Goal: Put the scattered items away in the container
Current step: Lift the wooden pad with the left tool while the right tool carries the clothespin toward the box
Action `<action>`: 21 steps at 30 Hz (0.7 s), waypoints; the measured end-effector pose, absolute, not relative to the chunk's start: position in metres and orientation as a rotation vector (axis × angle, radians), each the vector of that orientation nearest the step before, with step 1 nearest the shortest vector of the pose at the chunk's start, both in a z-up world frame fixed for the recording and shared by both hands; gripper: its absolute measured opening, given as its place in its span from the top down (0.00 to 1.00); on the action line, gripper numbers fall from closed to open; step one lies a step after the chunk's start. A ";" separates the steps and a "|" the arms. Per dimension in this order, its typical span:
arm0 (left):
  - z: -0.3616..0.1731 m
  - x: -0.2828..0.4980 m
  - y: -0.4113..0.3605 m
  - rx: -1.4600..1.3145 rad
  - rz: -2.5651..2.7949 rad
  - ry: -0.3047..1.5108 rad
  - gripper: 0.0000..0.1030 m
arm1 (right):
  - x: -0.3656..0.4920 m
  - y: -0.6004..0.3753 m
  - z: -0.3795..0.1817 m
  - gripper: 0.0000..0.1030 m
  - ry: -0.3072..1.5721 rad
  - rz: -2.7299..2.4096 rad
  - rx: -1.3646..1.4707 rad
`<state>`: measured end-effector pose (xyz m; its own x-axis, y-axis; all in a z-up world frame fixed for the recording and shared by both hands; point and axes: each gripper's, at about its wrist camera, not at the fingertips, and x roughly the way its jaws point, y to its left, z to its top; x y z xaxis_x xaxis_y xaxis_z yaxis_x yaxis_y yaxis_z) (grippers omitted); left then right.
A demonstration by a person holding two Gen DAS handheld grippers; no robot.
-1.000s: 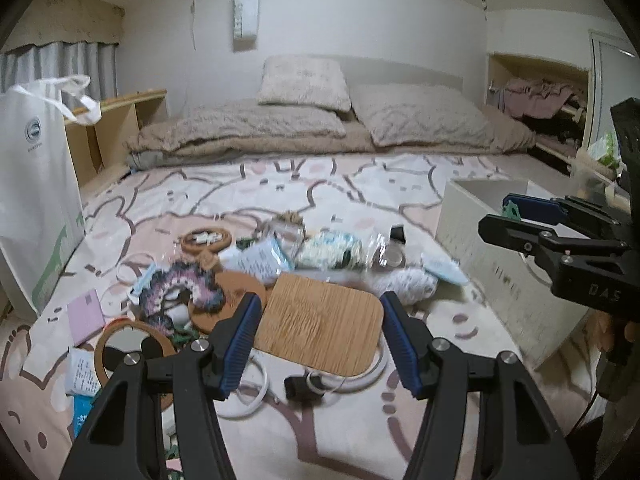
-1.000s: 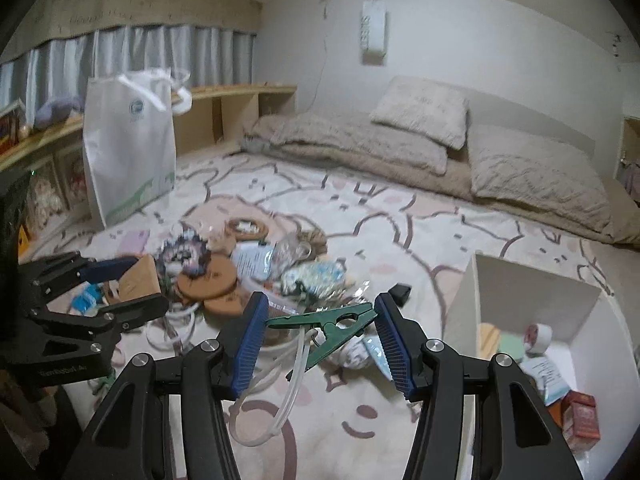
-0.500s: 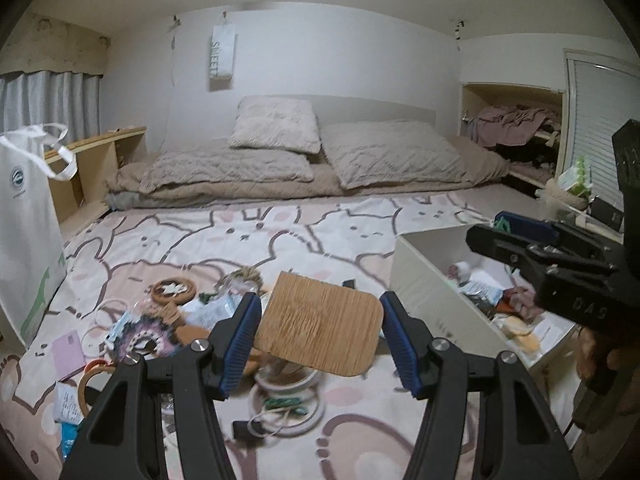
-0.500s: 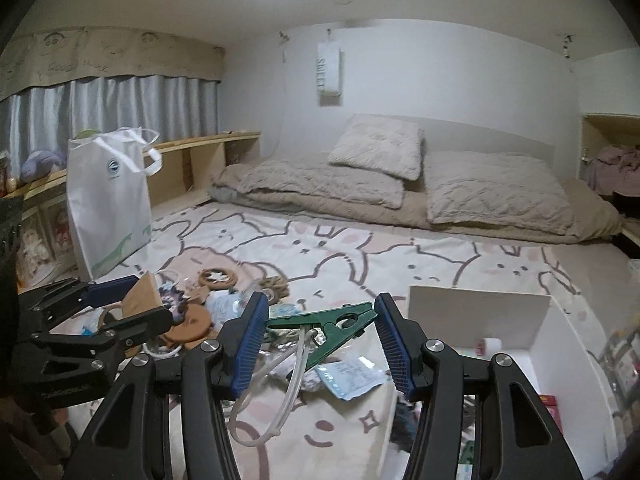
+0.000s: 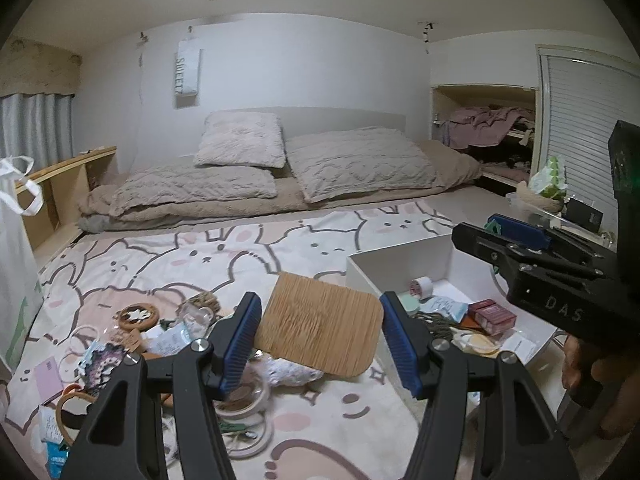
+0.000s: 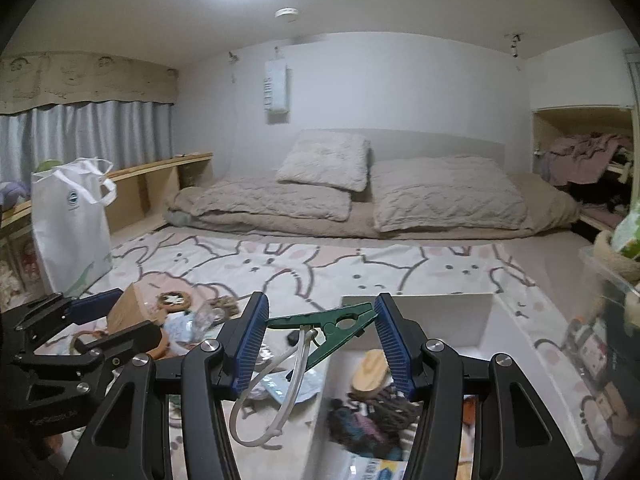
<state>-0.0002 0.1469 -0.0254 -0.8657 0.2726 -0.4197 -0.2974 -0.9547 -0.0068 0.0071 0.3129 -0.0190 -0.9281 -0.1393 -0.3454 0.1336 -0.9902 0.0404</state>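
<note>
My left gripper (image 5: 320,336) is shut on a bamboo board (image 5: 320,326) and holds it in the air just left of the white box (image 5: 396,252). My right gripper (image 6: 320,340) is shut on a green clip (image 6: 326,326) with a white cord loop (image 6: 276,392) hanging from it, over the box's left wall (image 6: 320,416). The box holds a tape roll (image 5: 420,287), a red carton (image 5: 491,314), yarn (image 6: 368,420) and other bits. Scattered items (image 5: 132,332) lie on the bunny-print rug left of the box.
A white tote bag (image 6: 70,224) stands at the left by a low wooden shelf (image 6: 160,184). Pillows and bedding (image 5: 280,176) lie along the far wall. A closet nook (image 5: 484,136) and a clear bin (image 6: 612,292) are at the right.
Both grippers rose and moved right toward the box with their loads. The box interior now shows under both.
</note>
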 end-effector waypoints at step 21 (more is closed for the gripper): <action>-0.019 -0.006 0.206 -0.578 2.680 0.069 0.41 | 0.021 0.368 -0.014 0.46 -0.131 -3.111 0.479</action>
